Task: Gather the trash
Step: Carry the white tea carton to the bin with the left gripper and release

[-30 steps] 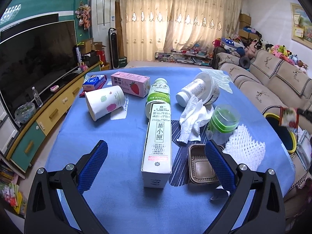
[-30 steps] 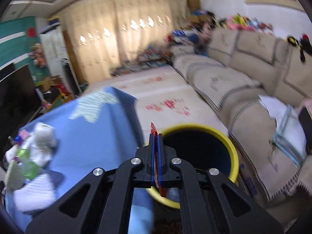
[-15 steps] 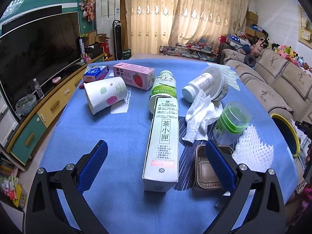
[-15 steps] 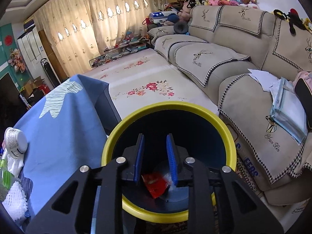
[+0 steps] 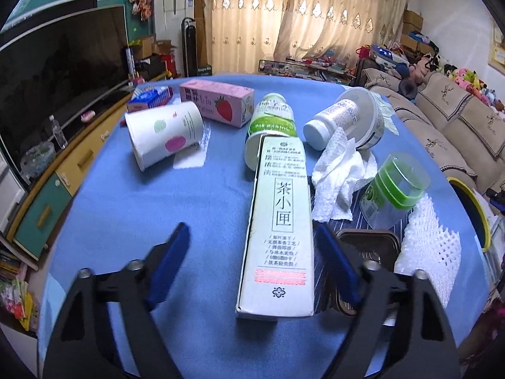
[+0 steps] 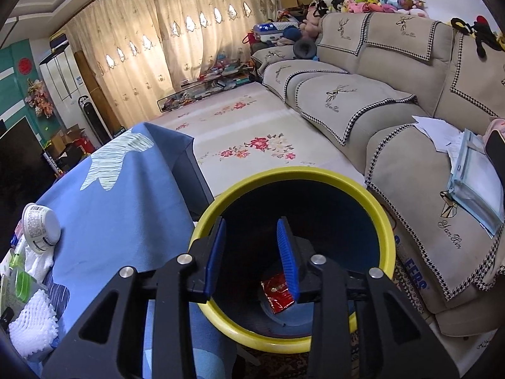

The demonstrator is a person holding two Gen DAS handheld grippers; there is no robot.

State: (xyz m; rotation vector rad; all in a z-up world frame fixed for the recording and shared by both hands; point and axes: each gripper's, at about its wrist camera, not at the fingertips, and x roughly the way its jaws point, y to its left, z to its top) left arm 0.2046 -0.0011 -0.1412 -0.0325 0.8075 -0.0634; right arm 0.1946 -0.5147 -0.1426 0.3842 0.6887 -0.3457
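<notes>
- Right wrist view: a red wrapper (image 6: 277, 292) lay at the bottom of the yellow-rimmed bin (image 6: 383, 221), so we judged one piece of trash already collected.
- Our right gripper (image 6: 251, 254) hung over the bin mouth with its blue pads spread apart and nothing between them.
- Our left gripper (image 5: 252, 265) hovered low over the blue tablecloth (image 5: 126, 221), fingers wide open, straddling the near end of the long tea box (image 5: 279, 224) without touching it, as far as we could tell.
- Most of the work remained, by our reckoning: the paper cup (image 5: 164, 137), the pink strawberry carton (image 5: 217, 102), the green-labelled bottle (image 5: 271, 120), the white bottle (image 5: 331, 123) inside a white bowl (image 5: 369, 120), the crumpled tissue (image 5: 337, 177), the green-lidded clear cup (image 5: 394, 192), the brown tray (image 5: 372, 246) and the foam net (image 5: 426, 237) all lay on the table.
- Only the right wrist view showed the bin's inside and the wrapper; the left showed just a sliver of its rim.
- Only the left wrist view showed the full spread of litter; the right caught merely the table's edge.
</notes>
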